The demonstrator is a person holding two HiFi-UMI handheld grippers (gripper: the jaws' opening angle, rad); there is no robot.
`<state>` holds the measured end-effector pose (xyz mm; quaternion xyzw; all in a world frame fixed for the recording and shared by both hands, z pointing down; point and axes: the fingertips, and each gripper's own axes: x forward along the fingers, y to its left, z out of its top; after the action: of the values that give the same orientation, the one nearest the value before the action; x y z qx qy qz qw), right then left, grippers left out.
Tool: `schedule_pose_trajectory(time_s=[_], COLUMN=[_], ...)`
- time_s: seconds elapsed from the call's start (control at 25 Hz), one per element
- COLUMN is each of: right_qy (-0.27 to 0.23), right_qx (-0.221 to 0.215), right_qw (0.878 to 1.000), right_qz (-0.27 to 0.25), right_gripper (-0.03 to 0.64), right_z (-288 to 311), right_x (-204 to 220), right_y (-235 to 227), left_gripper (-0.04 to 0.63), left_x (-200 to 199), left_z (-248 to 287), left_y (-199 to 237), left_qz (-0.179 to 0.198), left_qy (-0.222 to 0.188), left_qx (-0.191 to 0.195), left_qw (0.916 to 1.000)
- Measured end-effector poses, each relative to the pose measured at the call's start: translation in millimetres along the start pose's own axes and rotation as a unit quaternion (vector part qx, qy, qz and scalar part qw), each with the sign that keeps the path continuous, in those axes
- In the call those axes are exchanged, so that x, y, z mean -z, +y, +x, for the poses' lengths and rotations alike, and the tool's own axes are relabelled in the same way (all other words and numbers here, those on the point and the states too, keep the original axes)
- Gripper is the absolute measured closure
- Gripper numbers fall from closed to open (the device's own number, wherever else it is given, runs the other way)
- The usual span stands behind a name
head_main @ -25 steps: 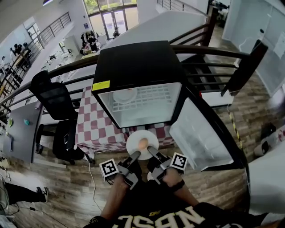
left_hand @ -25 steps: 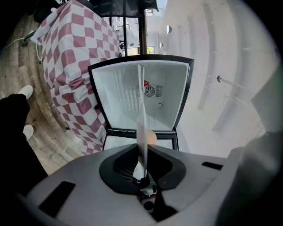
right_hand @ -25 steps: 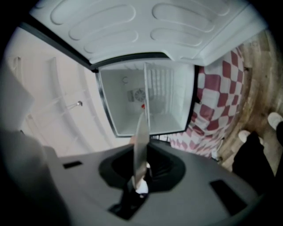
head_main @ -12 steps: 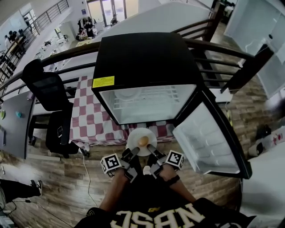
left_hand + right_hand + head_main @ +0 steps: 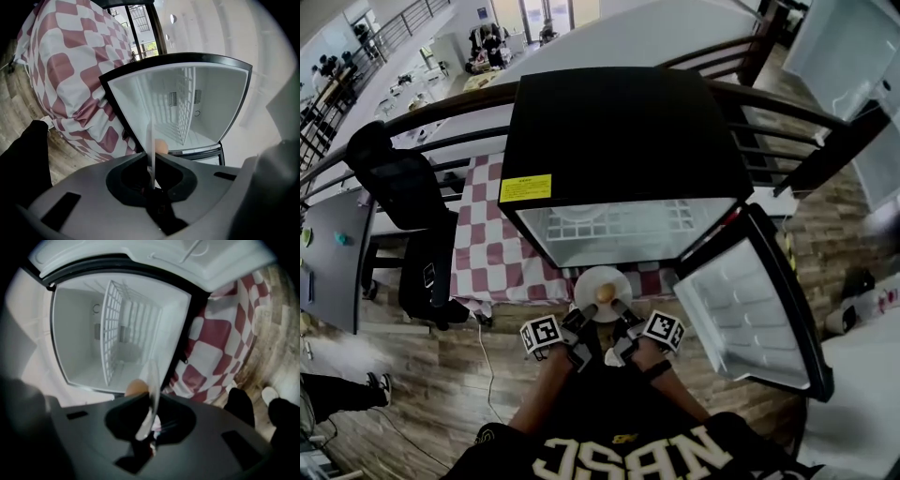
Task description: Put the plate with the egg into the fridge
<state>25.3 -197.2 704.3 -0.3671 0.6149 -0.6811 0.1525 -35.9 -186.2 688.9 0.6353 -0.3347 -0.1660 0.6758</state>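
Red-and-white checked tablecloth [image 5: 492, 253] hung ahead and to the left of the left tongs [image 5: 585, 313]; black office chair [image 5: 398, 187] stood farther left; dark railing [image 5: 834, 141] ran beyond; wood-plank floor [image 5: 412, 394] lay beneath.

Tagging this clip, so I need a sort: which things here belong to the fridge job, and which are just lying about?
Job: plate, egg on it, open fridge, left tongs and right tongs gripping the plate's rim.
Lying about: checked tablecloth, black office chair.
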Motion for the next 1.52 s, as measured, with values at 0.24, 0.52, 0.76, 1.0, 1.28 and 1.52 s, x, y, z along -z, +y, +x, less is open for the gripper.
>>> schedule_pose_trajectory(time_s=[0.24,0.52,0.76,1.0,1.28,1.52], right_qy=[-0.014,-0.033,-0.044,-0.054,-0.073,-0.075], right_qx=[0.021,0.027,0.032,0.044,0.050,0.062], right_qw=[1.000,0.999,0.998,0.997,0.995,0.994], right_qz=[-0.009,-0.016,-0.027,-0.034,-0.042,-0.048], right_gripper=[0.563,0.561,0.561,0.561,0.562,0.561], right_z=[28.3,58.7,83.1,102.0,114.7,120.9], right_x=[-19.1,-37.3,-52.9,-67.0,-83.2,-90.0], right_y=[-19.0,-25.0,-28.8,-33.6,-31.1,-29.0], left_gripper=[0.552,0.554,0.552,0.552,0.554,0.553], left_x=[-22.0,-52.3,-73.6,-93.8,-109.8,-116.4], left_z=[22.4,43.2,57.8,72.4,88.2,94.9], left_y=[23.8,36.6,46.3,54.5,62.3,61.6], left_qz=[-0.017,-0.030,-0.033,-0.031,-0.044,-0.048], left_qy=[-0.007,-0.024,-0.045,-0.067,-0.092,-0.092], left_qx=[-0.007,-0.008,-0.003,-0.009,-0.025,-0.031], left_qw=[0.9998,0.9992,0.9984,0.9973,0.9944,0.9941])
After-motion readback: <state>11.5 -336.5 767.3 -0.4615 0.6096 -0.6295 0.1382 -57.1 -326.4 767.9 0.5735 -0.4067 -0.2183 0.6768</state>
